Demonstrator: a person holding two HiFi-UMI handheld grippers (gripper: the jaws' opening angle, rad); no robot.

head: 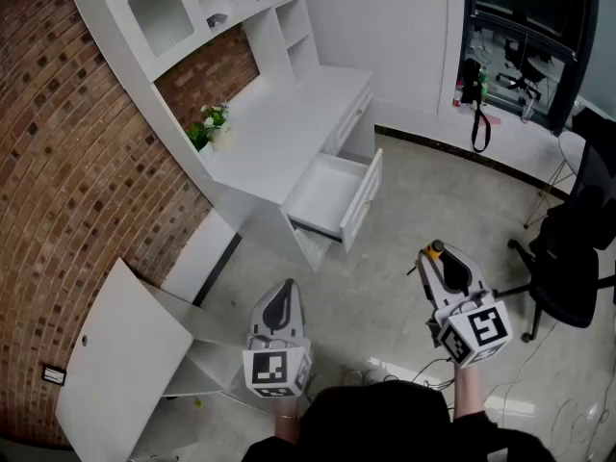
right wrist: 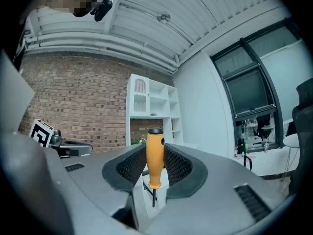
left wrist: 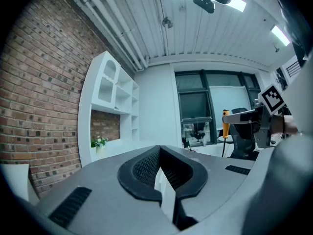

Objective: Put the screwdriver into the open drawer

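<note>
The white desk (head: 279,128) stands against the brick wall, one drawer (head: 327,192) pulled open toward the floor, its inside bare. My right gripper (head: 436,255) hangs level over the floor, right of the drawer and short of it, shut on the screwdriver (right wrist: 154,155). The screwdriver stands upright between the pads, orange handle with black cap up, thin shaft down. In the left gripper view the orange screwdriver (left wrist: 226,124) shows at the right. My left gripper (head: 279,303) sits lower left of the drawer with its jaws together and nothing in them (left wrist: 160,166).
A black office chair (head: 577,248) stands at the right. A white panel (head: 115,354) and low shelf lie at the lower left beside the wall. A small plant (head: 207,123) sits on the desk. Cables (head: 577,417) trail on the floor near my feet.
</note>
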